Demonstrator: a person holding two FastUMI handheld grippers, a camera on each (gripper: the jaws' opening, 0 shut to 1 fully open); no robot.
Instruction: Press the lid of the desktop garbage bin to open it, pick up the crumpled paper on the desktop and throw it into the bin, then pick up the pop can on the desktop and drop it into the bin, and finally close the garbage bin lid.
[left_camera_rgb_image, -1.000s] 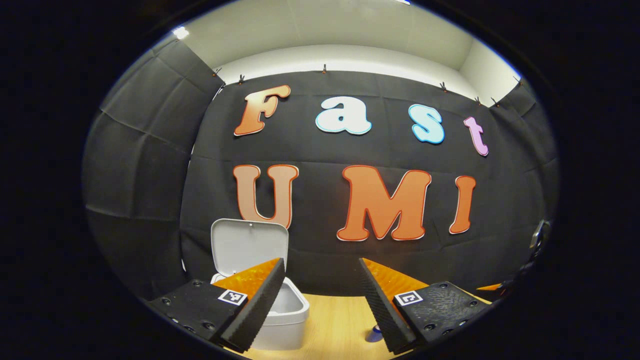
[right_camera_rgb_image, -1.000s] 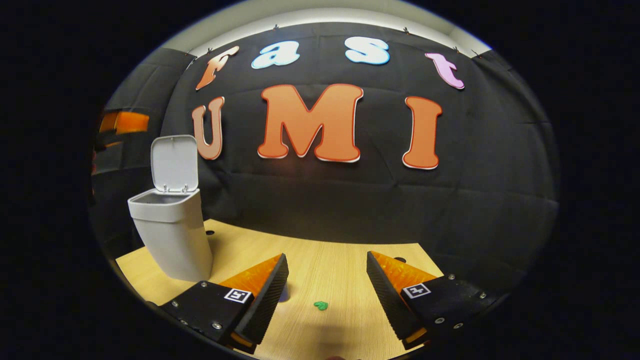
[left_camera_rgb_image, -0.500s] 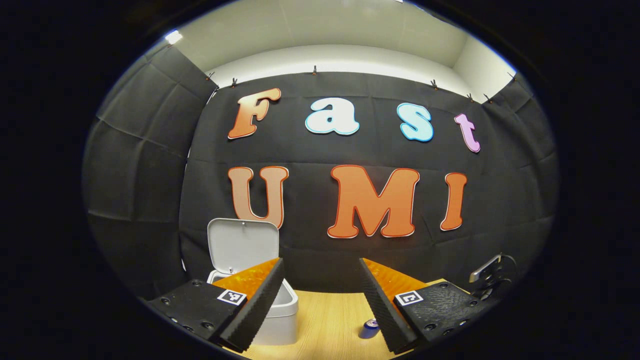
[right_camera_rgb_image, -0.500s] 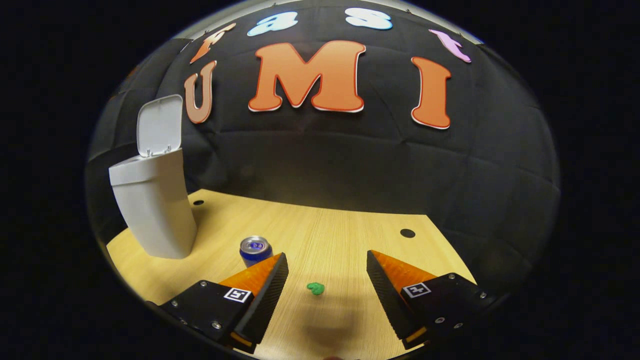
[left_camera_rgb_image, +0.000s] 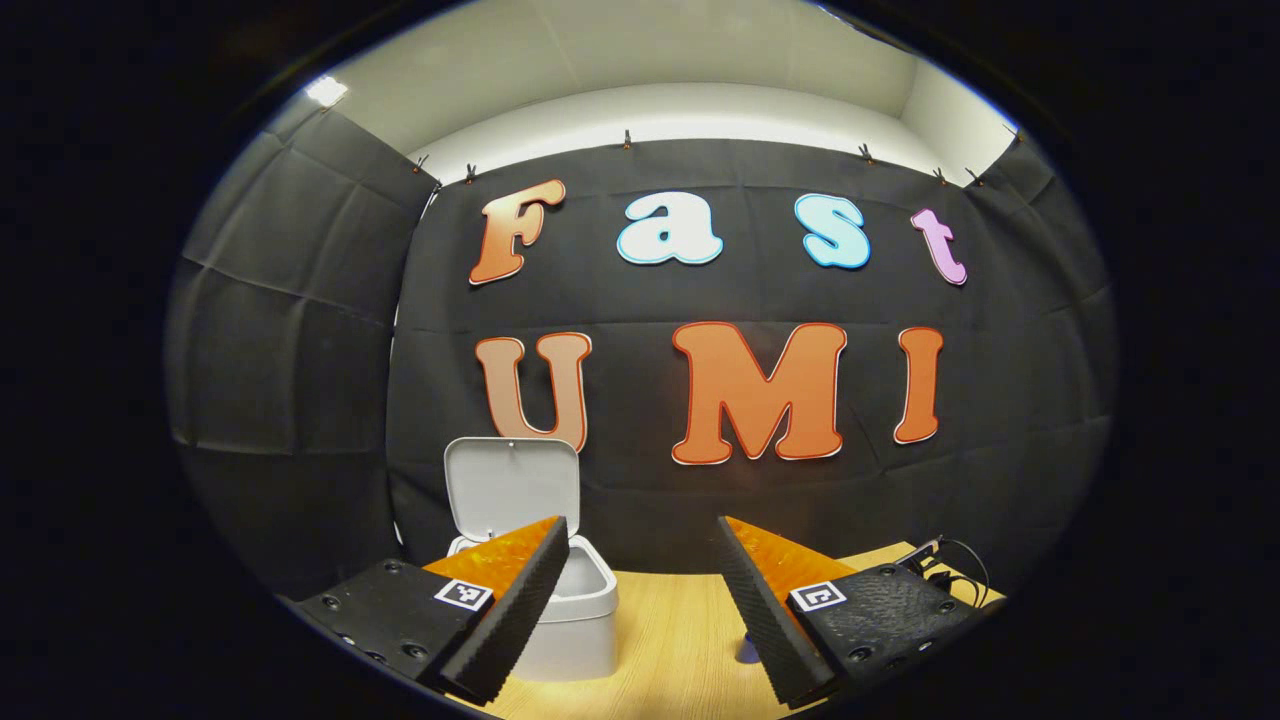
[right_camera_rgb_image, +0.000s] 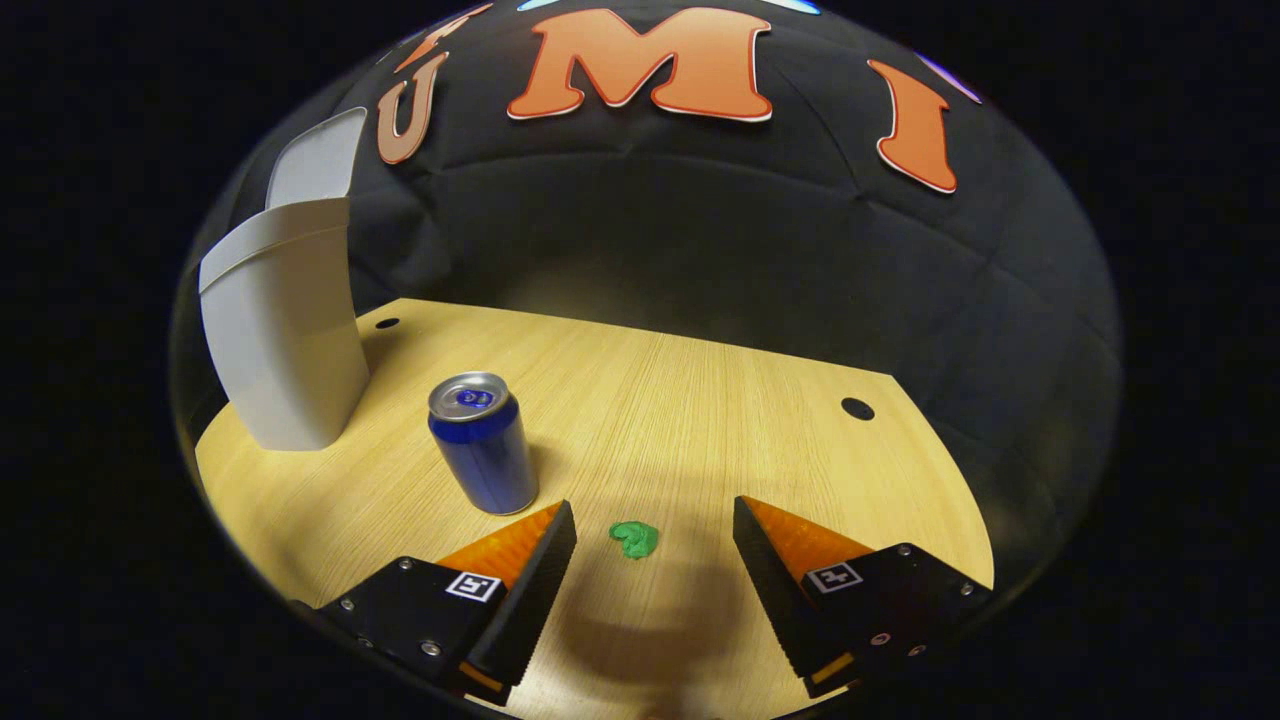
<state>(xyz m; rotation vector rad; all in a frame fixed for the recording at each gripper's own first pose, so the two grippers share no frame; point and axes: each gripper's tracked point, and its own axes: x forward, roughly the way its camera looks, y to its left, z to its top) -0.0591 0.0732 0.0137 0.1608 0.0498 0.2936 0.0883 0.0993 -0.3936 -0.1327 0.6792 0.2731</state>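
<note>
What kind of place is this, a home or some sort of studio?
Most likely a staged recording booth, not a home. Black cloth is clipped up as walls around a bare wooden desk, and on it stand only a few props: a white bin with its lid up, a blue can and a green paper wad.

Both views were sharply focused and strongly bowed toward their rims by the fisheye lens. Bright light was thrown from a ceiling lamp (left_camera_rgb_image: 325, 90) in the left gripper view. A soft shadow was cast across the tabletop's (right_camera_rgb_image: 700, 400) near edge.
</note>
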